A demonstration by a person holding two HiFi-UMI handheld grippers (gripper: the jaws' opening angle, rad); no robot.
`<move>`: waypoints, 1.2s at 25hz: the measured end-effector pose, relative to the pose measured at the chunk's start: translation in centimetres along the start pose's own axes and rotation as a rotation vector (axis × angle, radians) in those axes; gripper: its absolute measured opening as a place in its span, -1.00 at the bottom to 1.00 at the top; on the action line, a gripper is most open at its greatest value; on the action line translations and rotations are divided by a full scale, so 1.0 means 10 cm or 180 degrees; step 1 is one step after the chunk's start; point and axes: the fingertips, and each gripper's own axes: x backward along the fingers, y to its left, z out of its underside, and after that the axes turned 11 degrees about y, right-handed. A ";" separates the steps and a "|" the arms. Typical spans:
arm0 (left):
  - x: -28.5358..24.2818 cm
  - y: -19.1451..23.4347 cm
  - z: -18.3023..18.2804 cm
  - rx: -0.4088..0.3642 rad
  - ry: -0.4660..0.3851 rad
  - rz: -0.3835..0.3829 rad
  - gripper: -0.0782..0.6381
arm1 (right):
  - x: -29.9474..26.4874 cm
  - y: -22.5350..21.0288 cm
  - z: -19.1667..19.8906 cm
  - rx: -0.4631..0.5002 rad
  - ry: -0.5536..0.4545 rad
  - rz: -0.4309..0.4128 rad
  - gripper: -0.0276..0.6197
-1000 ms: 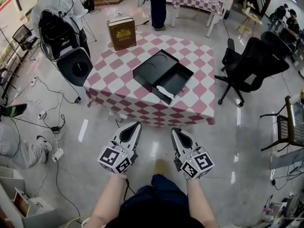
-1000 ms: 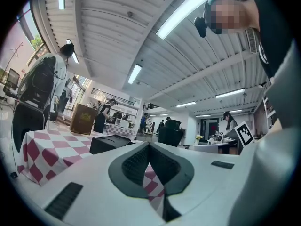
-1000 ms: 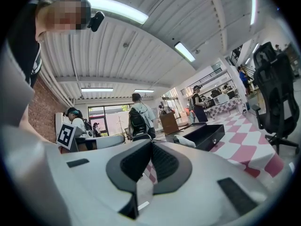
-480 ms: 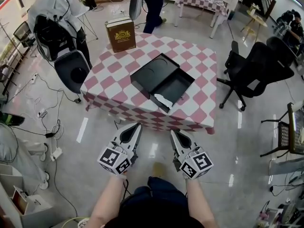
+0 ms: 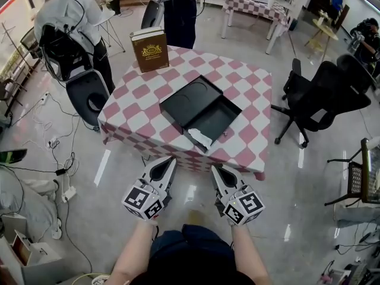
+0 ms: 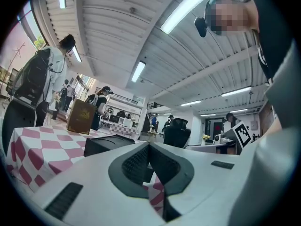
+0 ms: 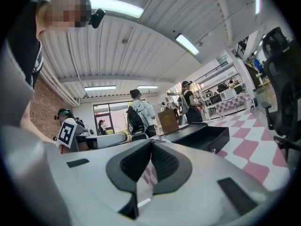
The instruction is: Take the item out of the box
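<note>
A square table [image 5: 237,94] under a red-and-white checked cloth stands in a large workshop, on a glossy pale grey floor [image 5: 320,177]. To the right of the table is a black swivel office chair [image 5: 323,97]. To its left is a black chair with a round seat [image 5: 89,97], with cables [image 5: 56,144] trailing over the floor. Beyond the table stands a second checked table [image 5: 252,3]. High above the table, long fluorescent tubes [image 7: 115,6] light a ribbed white ceiling [image 6: 117,41].
</note>
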 end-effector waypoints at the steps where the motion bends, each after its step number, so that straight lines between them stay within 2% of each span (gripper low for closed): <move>1: -0.03 0.00 -0.01 0.0004 -0.0004 -0.0006 -0.78 | 0.00 -0.02 -0.01 0.0016 0.0007 -0.0011 -0.90; 7: -0.19 -0.09 0.01 0.0016 0.0025 0.0069 -0.78 | 0.02 -0.17 -0.06 0.0020 0.0019 0.0000 -0.90; 19: -0.30 0.01 0.13 0.0147 0.0119 -0.0021 -0.78 | -0.02 -0.35 0.01 -0.0063 0.0069 0.0033 -0.90; 27: -0.49 0.13 0.02 0.0123 0.0160 -0.0009 -0.78 | -0.24 -0.44 -0.05 -0.0002 0.0156 -0.0022 -0.90; 30: -0.57 0.22 0.08 0.0150 0.0192 -0.0004 -0.78 | -0.37 -0.46 -0.05 0.0083 0.0232 -0.0077 -0.80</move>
